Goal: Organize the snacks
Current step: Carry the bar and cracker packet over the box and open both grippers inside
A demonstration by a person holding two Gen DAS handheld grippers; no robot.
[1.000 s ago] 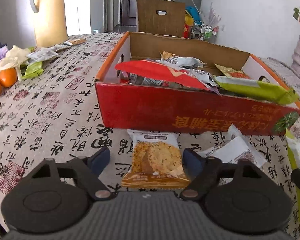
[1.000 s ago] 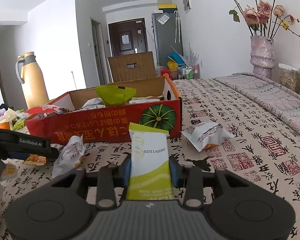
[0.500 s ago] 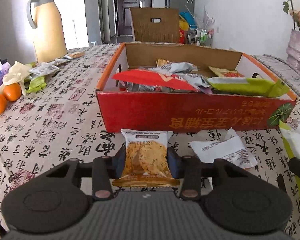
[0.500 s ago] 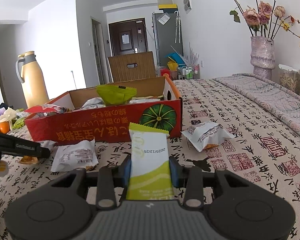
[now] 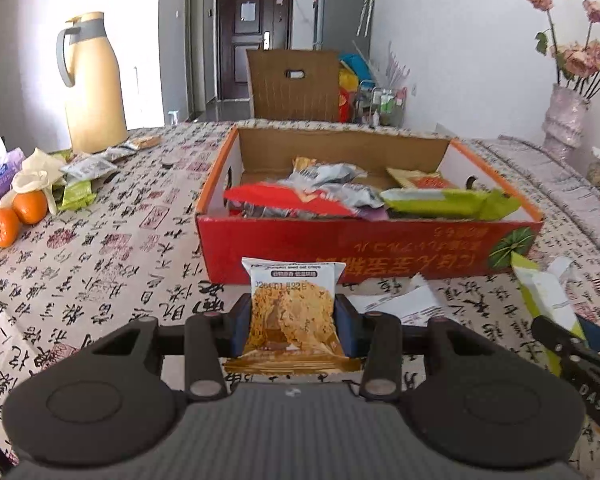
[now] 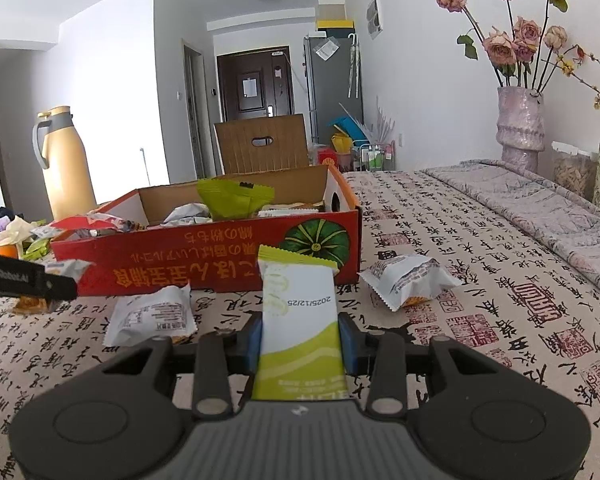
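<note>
My left gripper (image 5: 293, 322) is shut on an orange oat-crisp packet (image 5: 293, 312) and holds it above the tablecloth in front of the red cardboard box (image 5: 364, 246). The box holds several snack packets. My right gripper (image 6: 300, 338) is shut on a white and green snack bar (image 6: 300, 320), also in front of the box (image 6: 220, 258). The bar also shows at the right of the left wrist view (image 5: 544, 300). A white packet (image 6: 150, 316) lies on the cloth to the left, another white packet (image 6: 410, 280) to the right.
A yellow thermos jug (image 5: 94, 84) stands at the back left. Oranges (image 5: 18, 216), a tissue pack and small packets lie at the left edge. A vase with roses (image 6: 520, 128) stands at the right. A brown chair back (image 5: 294, 84) is behind the box.
My left gripper closed on the oat-crisp packet and lifted it off the cloth, rising. The right gripper kept still, holding its bar.
</note>
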